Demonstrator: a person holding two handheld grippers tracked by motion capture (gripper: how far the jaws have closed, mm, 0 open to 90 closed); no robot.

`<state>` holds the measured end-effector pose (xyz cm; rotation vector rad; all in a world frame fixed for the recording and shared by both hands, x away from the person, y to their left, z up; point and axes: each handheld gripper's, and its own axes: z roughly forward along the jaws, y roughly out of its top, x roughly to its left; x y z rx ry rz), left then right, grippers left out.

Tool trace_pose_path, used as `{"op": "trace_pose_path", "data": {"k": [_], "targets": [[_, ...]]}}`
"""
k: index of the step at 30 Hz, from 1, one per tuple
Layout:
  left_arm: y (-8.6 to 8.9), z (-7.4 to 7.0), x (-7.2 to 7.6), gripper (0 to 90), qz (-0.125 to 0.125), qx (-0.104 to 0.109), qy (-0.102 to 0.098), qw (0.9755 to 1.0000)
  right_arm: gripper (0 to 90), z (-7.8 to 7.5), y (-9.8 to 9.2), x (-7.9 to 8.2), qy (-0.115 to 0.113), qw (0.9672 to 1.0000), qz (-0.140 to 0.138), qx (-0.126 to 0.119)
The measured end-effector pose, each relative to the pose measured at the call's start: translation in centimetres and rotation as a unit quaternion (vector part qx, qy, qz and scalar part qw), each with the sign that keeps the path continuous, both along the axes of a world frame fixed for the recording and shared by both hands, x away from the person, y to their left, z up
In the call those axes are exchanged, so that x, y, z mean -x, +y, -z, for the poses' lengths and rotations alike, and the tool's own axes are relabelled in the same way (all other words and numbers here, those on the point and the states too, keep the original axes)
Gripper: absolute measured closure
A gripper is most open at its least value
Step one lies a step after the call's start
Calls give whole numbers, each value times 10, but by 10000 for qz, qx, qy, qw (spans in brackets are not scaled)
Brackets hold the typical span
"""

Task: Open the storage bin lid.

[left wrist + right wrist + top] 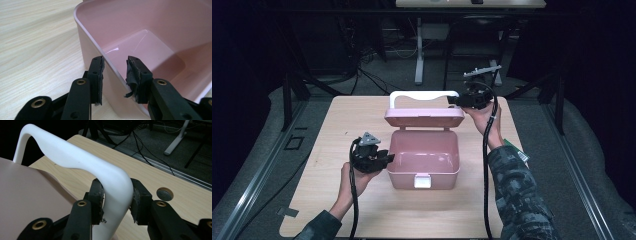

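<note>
A pink plastic box (439,180) stands in the middle of the table with its lid (424,117) swung up and back. A white handle (424,94) arches over the top of the lid. My left gripper (389,159) straddles the box's left wall; in the left gripper view one pad lies outside the wall (92,45) and the other inside, with the gripper (115,60) shut on it. At the handle's right end is my right gripper (452,100). Seen from the right gripper view, it (116,182) is shut on the bend of the handle (75,157), above the lid (30,195).
The box has a shiny pink floor (150,50) with nothing on it. A white latch (422,181) hangs on its front wall. A round grey cable plug (164,194) sits in the light wood table (362,115) near the far right edge. Beyond is a dark floor with cables and table legs.
</note>
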<state>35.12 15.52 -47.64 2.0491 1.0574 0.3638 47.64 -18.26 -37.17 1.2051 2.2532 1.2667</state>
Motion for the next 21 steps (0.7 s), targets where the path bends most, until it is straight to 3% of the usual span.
{"op": "trace_pose_path", "data": {"k": [15,21], "targets": [[0,1,-1,655,18,11,-8,10000,648,-1,3,-23,239,9996,65,160],[0,2,-2,639,71,21,108,9999,648,0,2,-27,322,9994,49,124]]}}
